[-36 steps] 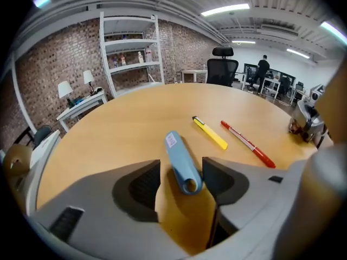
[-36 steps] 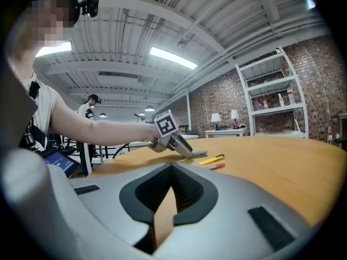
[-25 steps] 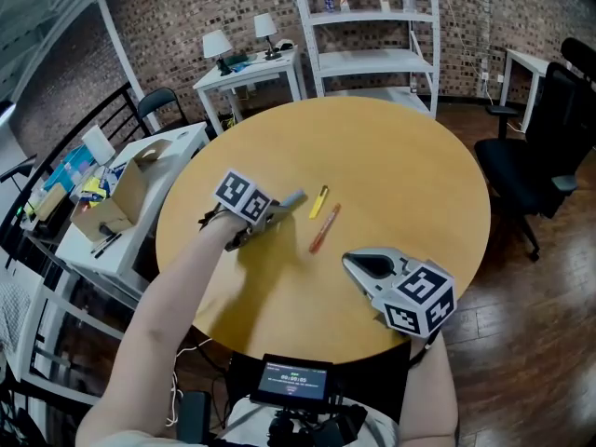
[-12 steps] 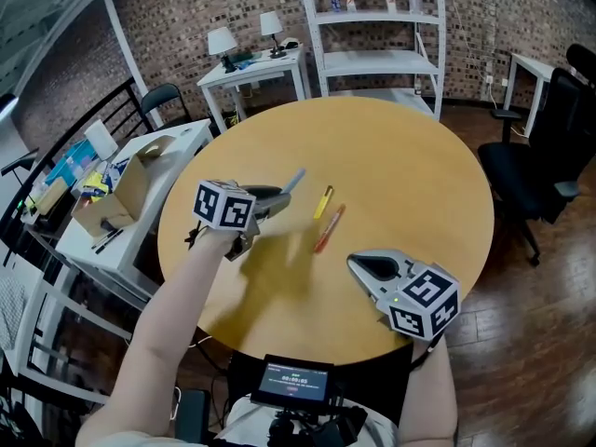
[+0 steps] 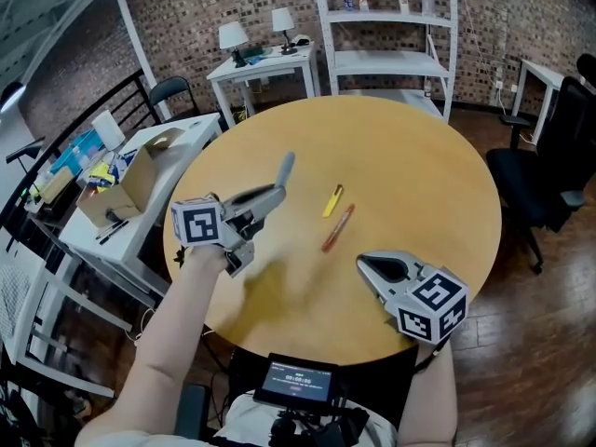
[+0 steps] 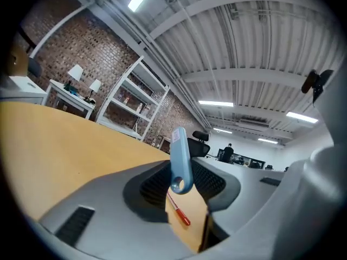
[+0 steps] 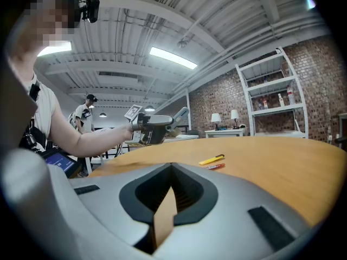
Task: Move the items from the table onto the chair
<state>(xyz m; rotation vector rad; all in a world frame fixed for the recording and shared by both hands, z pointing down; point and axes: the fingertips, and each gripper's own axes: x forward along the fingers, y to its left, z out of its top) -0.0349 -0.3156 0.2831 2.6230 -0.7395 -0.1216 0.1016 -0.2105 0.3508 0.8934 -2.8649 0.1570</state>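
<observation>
Above the table, left fingers pinch a flat pale-blue stick; right fingers closed.

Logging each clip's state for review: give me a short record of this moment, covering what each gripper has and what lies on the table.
left gripper: shut on a light blue flat tool, held above the table
right gripper: shut, empty, near the table's front edge
on table: yellow marker and red pen, side by side, not touching
chair: black office chair, right of the table
</observation>
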